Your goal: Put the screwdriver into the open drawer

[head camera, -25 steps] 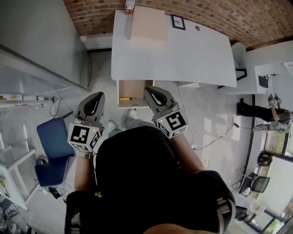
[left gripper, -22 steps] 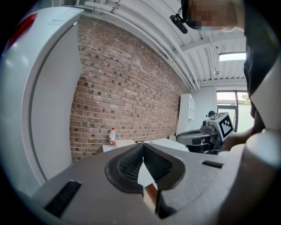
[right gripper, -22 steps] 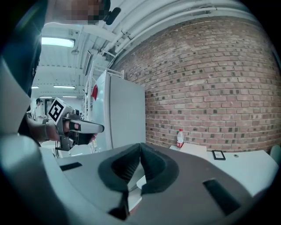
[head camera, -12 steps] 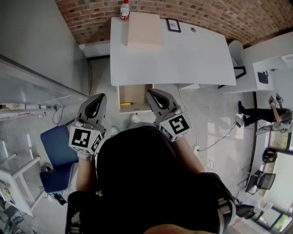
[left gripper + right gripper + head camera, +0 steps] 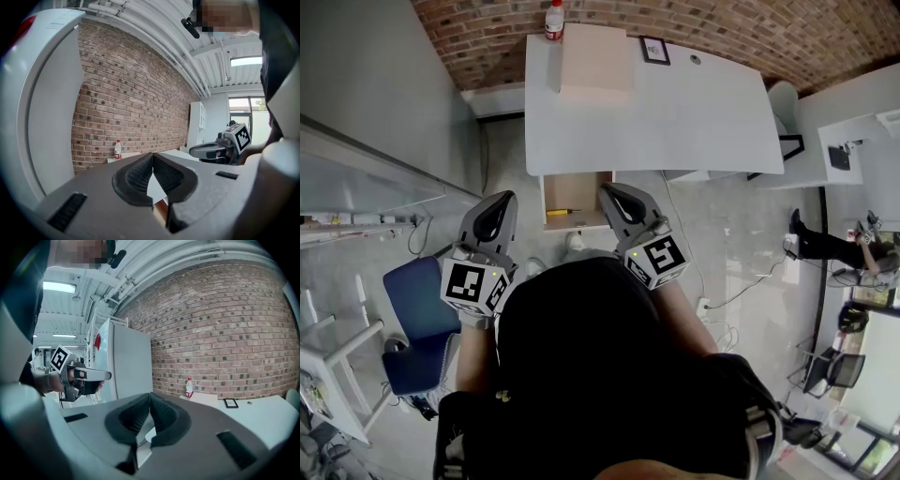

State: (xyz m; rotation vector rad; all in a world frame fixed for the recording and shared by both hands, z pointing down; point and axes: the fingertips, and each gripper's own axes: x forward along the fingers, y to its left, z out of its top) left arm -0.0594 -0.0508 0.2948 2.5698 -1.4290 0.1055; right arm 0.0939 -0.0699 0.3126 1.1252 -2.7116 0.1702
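Yellow-handled screwdriver (image 5: 560, 213) lying inside open drawer (image 5: 577, 190), long axis across drawer width, toward drawer front. Right gripper (image 5: 617, 199) beside drawer, nearer; left gripper (image 5: 495, 208) farther. Both closed on nothing.

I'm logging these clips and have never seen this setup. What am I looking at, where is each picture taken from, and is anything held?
No robot: a person in black holds a two-jaw gripper in each hand. The head view looks down from a camera on their head; the left gripper and right gripper point toward a white desk. The other two views come from cameras riding on the grippers; both show the jaws together with nothing between them. On the desk stand a bottle, a tan box and a small frame. Below it a drawer is open, with the yellow screwdriver lying inside.
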